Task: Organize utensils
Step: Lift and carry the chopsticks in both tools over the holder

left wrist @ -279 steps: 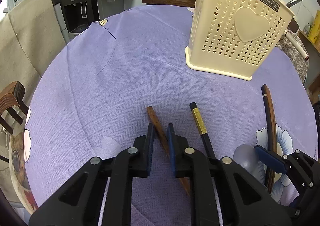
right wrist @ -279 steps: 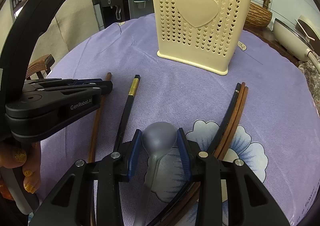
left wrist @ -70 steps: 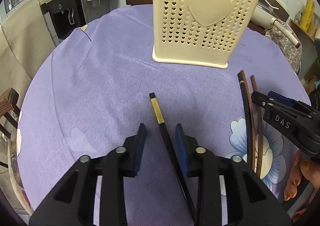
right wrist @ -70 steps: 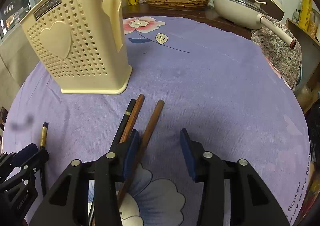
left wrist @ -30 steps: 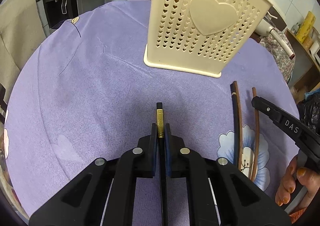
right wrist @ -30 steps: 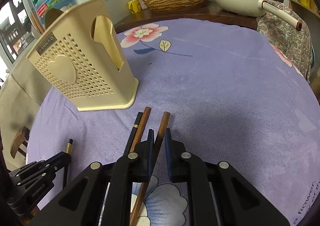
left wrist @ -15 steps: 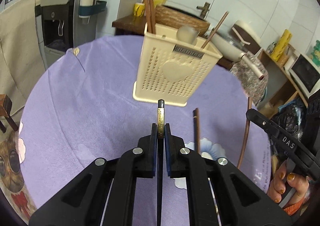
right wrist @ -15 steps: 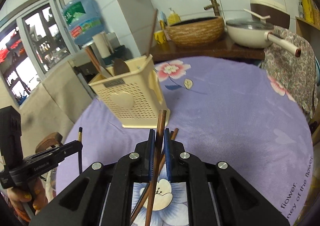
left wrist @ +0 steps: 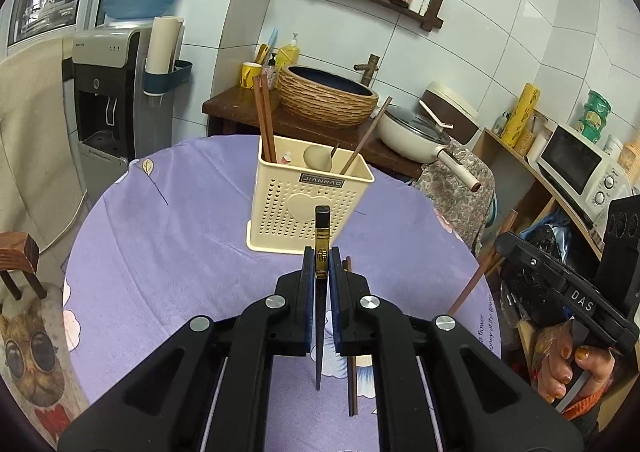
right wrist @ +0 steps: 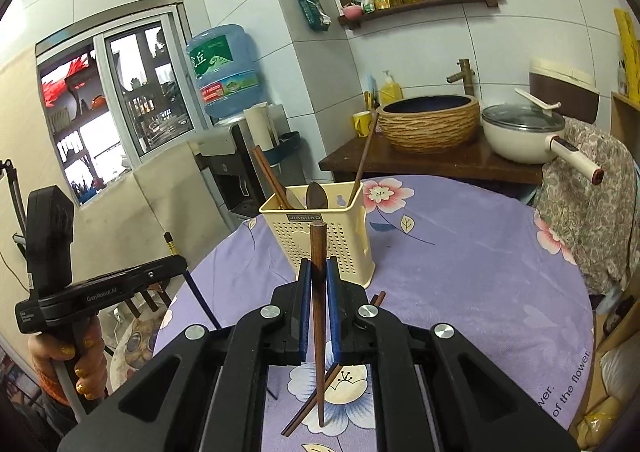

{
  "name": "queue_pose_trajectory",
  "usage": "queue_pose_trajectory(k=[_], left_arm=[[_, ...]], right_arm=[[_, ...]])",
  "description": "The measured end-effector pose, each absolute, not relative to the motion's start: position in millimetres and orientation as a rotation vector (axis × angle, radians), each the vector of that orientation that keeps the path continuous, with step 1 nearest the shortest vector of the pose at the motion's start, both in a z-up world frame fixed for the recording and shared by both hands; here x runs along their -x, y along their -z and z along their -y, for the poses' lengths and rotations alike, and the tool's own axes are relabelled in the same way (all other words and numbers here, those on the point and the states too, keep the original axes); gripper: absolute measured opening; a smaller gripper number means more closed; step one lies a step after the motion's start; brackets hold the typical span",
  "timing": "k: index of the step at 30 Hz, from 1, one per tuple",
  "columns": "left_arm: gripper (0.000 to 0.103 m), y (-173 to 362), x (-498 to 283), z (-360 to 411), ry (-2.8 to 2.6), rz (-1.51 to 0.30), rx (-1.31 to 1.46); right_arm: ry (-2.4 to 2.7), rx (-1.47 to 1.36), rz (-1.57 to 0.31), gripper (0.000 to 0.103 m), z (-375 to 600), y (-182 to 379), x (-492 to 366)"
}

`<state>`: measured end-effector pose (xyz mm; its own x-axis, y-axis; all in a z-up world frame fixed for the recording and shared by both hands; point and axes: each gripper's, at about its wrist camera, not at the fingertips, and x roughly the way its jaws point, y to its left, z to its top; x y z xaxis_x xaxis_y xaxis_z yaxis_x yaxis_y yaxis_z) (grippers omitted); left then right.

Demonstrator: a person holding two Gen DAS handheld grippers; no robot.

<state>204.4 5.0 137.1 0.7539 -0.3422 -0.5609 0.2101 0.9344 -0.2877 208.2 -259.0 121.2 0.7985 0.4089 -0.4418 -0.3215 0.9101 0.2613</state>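
- Left gripper (left wrist: 321,266) clamped tight on a black chopstick (left wrist: 322,228) with a gold band, held upright, blunt end up, thin tip hanging below the jaws and clear of the cloth.
- Right gripper (right wrist: 316,278) likewise pinched shut on a brown wooden chopstick (right wrist: 318,252), also near vertical, thick end up, tip low over the flower print.
- Cream utensil holder (left wrist: 310,204) straight ahead of both grippers, standing upright on the purple tablecloth (left wrist: 160,252), open top facing up; label and heart face toward the left gripper.
- Holder lower than both chopstick tops in each view, so open mouth still ahead and below; both sticks' long axes already close to the holder's own vertical, which suits a straight drop in.
- Hard to judge which hand is nearer; holder looks about equally close in both wrist views.
- Inside the holder: 2 brown chopsticks (left wrist: 264,120) leaning at the left, a spoon (left wrist: 317,158) in the middle, 1 thin stick (left wrist: 366,140) slanting right.
- Left on the cloth: 2 more chopsticks (right wrist: 340,368) lying close together under the right gripper, near the flower print.
- Perforated plastic walls look light, so a knock from a tip could tip or shove the holder.
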Motion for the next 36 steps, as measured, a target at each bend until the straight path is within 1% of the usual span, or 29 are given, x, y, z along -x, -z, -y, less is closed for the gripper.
queue_pose_trajectory(k=[14, 21, 26, 32, 36], left_arm=[[0.007, -154, -223, -2, 0.333, -0.649, 0.191], [0.007, -169, -242, -1, 0.360, -0.660, 0.181], [0.007, -210, -258, 0, 0.369, -0.622, 0.171], [0.007, -292, -290, 7, 0.310, -0.518, 0.145], [0.007, -324, -315, 13, 0.247, -0.486, 0.138]], right_arm=[[-0.408, -0.146, -0.516, 0.008, 250, -138, -215], [-0.430, -0.141, -0.493, 0.008, 246, -163, -226], [-0.437, -0.113, -0.443, 0.008, 239, -200, -246], [-0.378, -0.111, -0.337, 0.008, 235, -261, -289], [-0.338, -0.108, -0.277, 0.008, 228, -287, -312]])
